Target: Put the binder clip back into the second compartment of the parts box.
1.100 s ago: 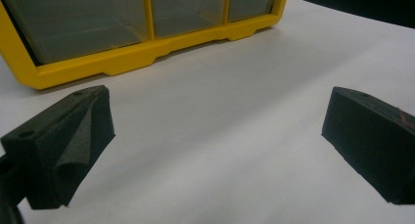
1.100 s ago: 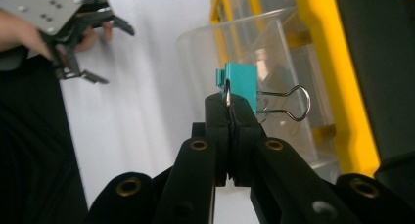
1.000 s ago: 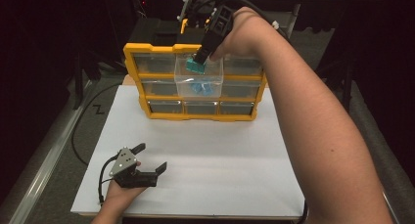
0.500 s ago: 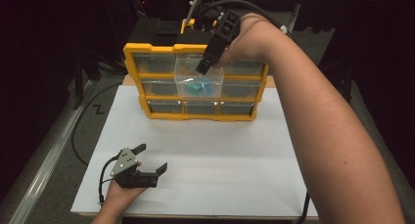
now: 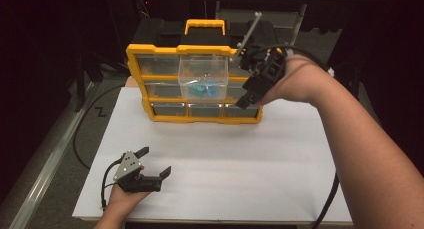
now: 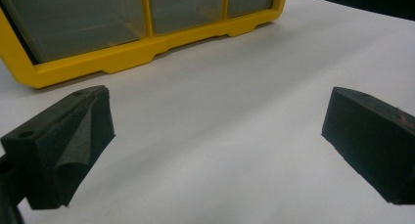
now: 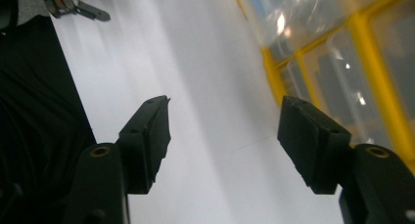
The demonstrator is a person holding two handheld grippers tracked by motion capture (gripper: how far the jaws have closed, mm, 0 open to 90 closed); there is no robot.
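Yellow organizer [image 5: 195, 84] at table's [image 5: 240, 154] far edge, clear drawer [image 5: 203, 75] pulled out, teal pieces [image 5: 202, 91] inside. Right gripper [image 5: 248, 98] by its right end, fingers spread, empty. Left gripper [image 5: 152, 163] well in front, fingers spread.

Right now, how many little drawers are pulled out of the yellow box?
1. The clear drawer in the middle of the yellow box's top row sticks out, with blue-green things inside. The other drawers look pushed in.

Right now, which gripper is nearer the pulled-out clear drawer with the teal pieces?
Right. The right gripper hangs open just beside the clear drawer, at the organizer's front. The left gripper rests open on the white board, far back toward the person.
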